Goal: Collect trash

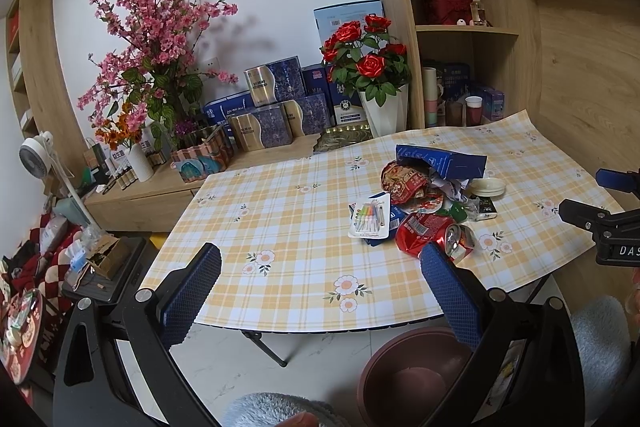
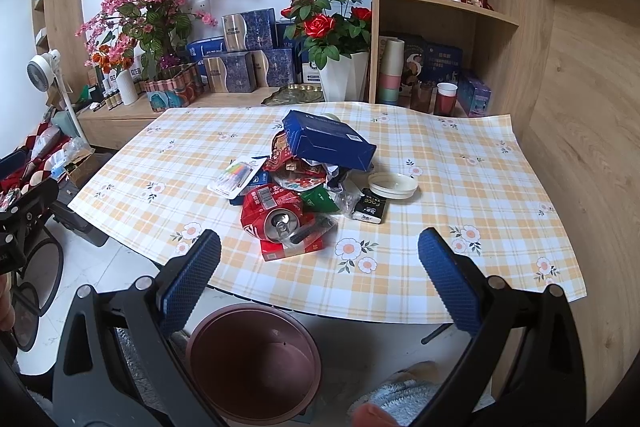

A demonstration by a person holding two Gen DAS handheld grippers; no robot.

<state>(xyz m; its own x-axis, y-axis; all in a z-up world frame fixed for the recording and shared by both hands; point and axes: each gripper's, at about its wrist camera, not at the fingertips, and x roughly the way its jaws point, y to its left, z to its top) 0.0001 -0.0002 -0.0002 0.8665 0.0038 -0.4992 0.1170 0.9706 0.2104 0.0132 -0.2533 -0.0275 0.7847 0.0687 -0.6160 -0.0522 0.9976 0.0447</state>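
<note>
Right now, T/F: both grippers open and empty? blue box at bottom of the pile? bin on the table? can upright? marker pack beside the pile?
1. Both grippers are open and empty. True: left gripper, right gripper.
2. The blue box lies under the pile. False: it sits on top.
3. The bin stands on the table. False: on the floor below its near edge.
4. The red can stands upright. False: crushed, on its side.
5. The marker pack lies beside the pile. True.

Home: flower vases [image 1: 384, 111], shelves [image 2: 444, 3]
</note>
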